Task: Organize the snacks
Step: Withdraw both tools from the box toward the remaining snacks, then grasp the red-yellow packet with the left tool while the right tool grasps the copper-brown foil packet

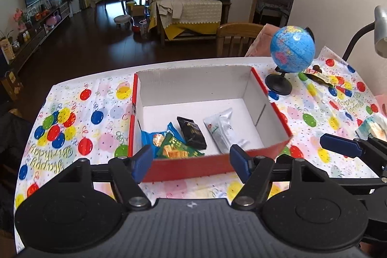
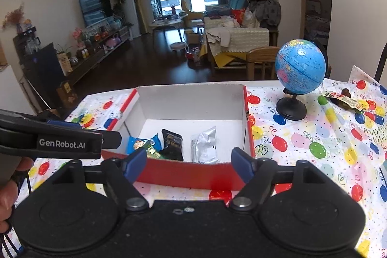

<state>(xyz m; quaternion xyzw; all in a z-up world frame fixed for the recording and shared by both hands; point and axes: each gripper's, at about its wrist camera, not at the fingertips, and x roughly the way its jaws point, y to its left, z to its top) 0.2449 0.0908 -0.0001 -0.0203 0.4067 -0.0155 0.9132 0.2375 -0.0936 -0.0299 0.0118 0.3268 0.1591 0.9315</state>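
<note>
While four snack packets (image 1: pixel 193 137) are already gathered in the red box (image 1: pixel 278 113), one wrapper (image 2: pixel 343 99) is left beside the globe (image 2: pixel 300 67); left claw (image 1: pixel 191 157) and right claw (image 2: pixel 188 162) are held open, empty.

Both the left gripper (image 1: pixel 191 160) and right gripper (image 2: pixel 189 165) hang tilted downward, fingers spread apart and empty.

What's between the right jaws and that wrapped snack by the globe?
Nothing visible blocks it. The snack lies on the tablecloth right of the globe, whose base stands left of the straight path; the right gripper is open and empty.
</note>
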